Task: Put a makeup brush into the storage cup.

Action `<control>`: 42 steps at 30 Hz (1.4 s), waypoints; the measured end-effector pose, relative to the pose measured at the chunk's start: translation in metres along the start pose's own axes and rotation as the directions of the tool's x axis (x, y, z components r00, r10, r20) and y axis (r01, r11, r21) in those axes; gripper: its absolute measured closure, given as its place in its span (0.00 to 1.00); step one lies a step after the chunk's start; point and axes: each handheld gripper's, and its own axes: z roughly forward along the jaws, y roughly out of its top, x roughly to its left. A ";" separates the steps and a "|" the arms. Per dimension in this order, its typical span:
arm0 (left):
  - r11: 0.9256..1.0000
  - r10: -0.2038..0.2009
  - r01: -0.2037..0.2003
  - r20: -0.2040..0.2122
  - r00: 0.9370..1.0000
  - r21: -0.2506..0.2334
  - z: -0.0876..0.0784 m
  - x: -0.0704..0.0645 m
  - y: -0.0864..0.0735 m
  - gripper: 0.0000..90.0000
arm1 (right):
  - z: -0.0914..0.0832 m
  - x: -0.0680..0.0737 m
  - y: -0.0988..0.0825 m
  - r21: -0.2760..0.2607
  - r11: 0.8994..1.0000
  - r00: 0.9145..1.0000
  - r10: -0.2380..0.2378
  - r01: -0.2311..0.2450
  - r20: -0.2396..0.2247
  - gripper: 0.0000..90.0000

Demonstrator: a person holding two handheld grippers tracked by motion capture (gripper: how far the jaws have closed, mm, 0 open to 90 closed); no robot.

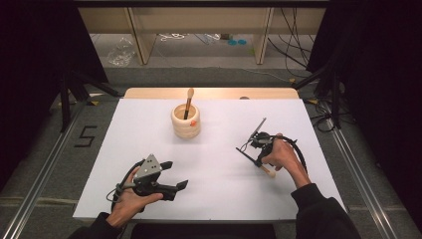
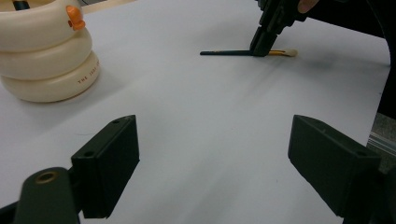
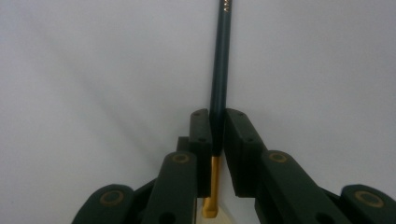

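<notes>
A thin brush (image 1: 247, 155) with a dark teal handle, gold ferrule and pale bristles lies flat on the white sheet at the right. My right gripper (image 1: 258, 161) is shut on it near the ferrule, pointing down. In the right gripper view both pads (image 3: 201, 135) press on the handle (image 3: 220, 70), which runs away from the jaws. The left gripper view shows the same brush (image 2: 226, 53) and the right gripper (image 2: 261, 46) far off. My left gripper (image 1: 176, 174) rests at the front left, open (image 2: 215, 158), with nothing between its jaws.
A cream ringed pot (image 1: 185, 124) (image 2: 46, 60) with an orange tag (image 2: 74, 16) stands at the back middle, with a wooden-handled brush (image 1: 189, 99) upright in it. The white sheet (image 1: 224, 199) covers the table. Dark stands and rails flank both sides.
</notes>
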 end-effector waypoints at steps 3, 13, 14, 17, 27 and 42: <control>1.000 0.004 -0.004 -0.001 1.000 0.000 0.000 0.001 0.000 0.18 | 0.000 0.000 0.002 0.013 1.000 1.000 0.002 -0.002 -0.003 0.91; 1.000 0.002 -0.002 -0.003 1.000 -0.001 0.000 0.000 0.000 0.18 | 0.001 0.001 0.006 0.047 0.999 1.000 -0.008 0.008 0.006 0.92; 1.000 0.001 -0.001 -0.003 1.000 -0.001 0.000 0.001 0.000 0.18 | 0.000 0.001 0.006 0.049 0.999 1.000 -0.005 0.005 0.004 0.92; 1.000 0.000 0.000 -0.004 1.000 0.000 0.000 0.001 0.000 0.18 | 0.000 0.003 0.007 0.063 0.998 1.000 0.009 -0.010 0.010 0.92; 1.000 -0.004 0.004 0.000 1.000 -0.004 -0.001 0.002 0.000 0.18 | -0.001 0.001 0.005 0.041 0.998 0.999 -0.046 0.046 0.004 0.92; 1.000 0.023 -0.023 -0.011 1.000 0.012 0.000 0.006 -0.001 0.18 | -0.031 0.005 0.002 -0.098 0.992 0.997 -0.080 0.080 0.003 0.92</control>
